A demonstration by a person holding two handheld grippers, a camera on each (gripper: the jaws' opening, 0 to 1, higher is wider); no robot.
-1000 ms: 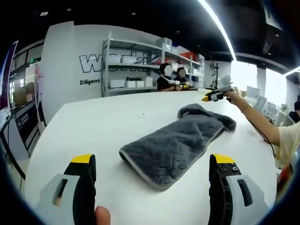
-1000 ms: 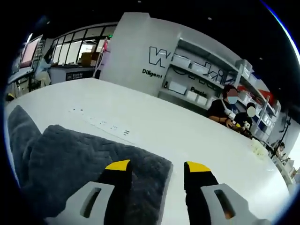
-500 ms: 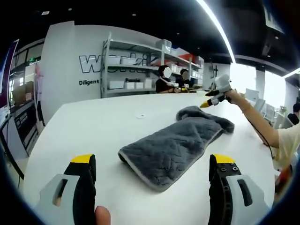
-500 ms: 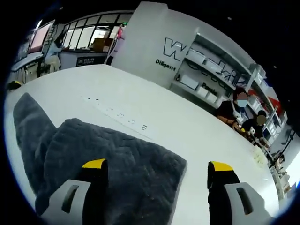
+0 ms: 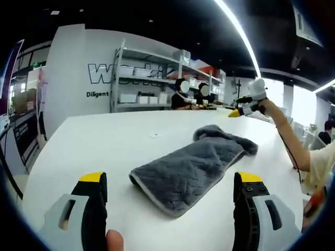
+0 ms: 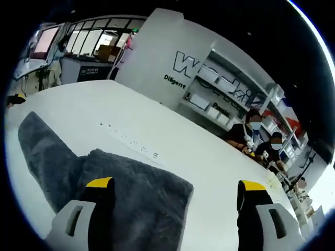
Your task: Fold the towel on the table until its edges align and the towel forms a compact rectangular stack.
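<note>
Both hand-held grippers, left and right, with jaws wide apart and empty, above the grey towel ahead on the white tabletop, already doubled lengthwise, far end still rumpled, unaligned.

R gripper fingers spread wide since 1 s ago — lifted off towel.

R hand-held gripper jaws wide, above grey towel, white table

White wall, shelving, ceiling light strip
</note>
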